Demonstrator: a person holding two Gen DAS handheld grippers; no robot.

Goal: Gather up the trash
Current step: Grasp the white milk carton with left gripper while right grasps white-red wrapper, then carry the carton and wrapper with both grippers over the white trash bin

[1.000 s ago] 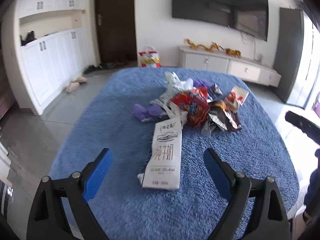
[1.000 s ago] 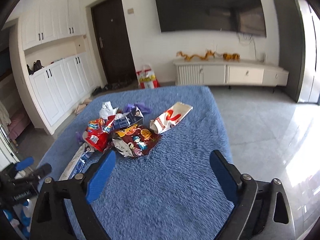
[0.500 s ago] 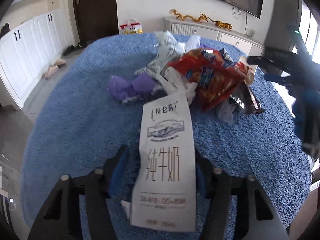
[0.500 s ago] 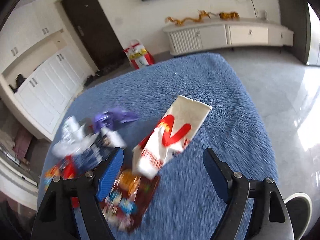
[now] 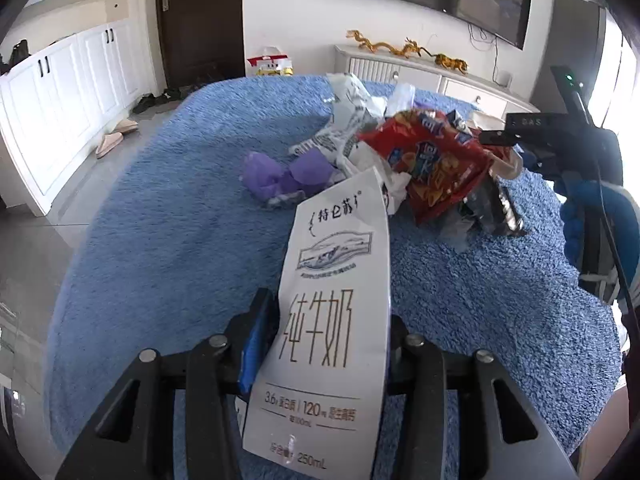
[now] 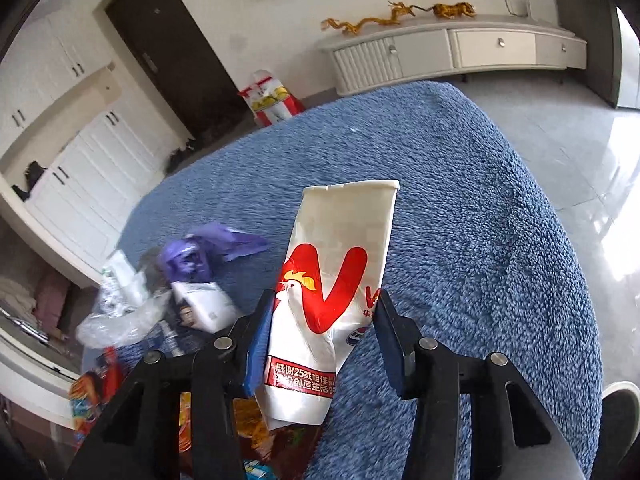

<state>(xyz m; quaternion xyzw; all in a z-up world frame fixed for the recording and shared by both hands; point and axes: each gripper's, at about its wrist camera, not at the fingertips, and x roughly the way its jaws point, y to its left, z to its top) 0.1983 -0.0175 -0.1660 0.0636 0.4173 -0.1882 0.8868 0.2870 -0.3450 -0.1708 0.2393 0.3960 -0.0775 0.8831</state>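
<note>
My left gripper (image 5: 326, 344) is shut on a white milk carton (image 5: 332, 320) with Chinese print, held over the blue fuzzy cover (image 5: 168, 216). Beyond it lies the trash pile: a red snack bag (image 5: 432, 160), a purple wrapper (image 5: 288, 174), white crumpled wrappers (image 5: 348, 120). My right gripper (image 6: 324, 336) has its jaws closed against a white paper bag (image 6: 336, 280) with a red V and a rooster. That gripper shows in the left wrist view (image 5: 552, 136) at the right of the pile.
A purple wrapper (image 6: 200, 252), clear plastic (image 6: 120, 320) and coloured snack bags (image 6: 96, 392) lie left of the paper bag. The cover's edge (image 6: 560, 240) drops to a tiled floor. A white TV cabinet (image 6: 440, 52) stands at the back wall.
Both grippers moved forward into the pile and closed: the left on the milk carton, which is now lifted, the right on the paper bag.
</note>
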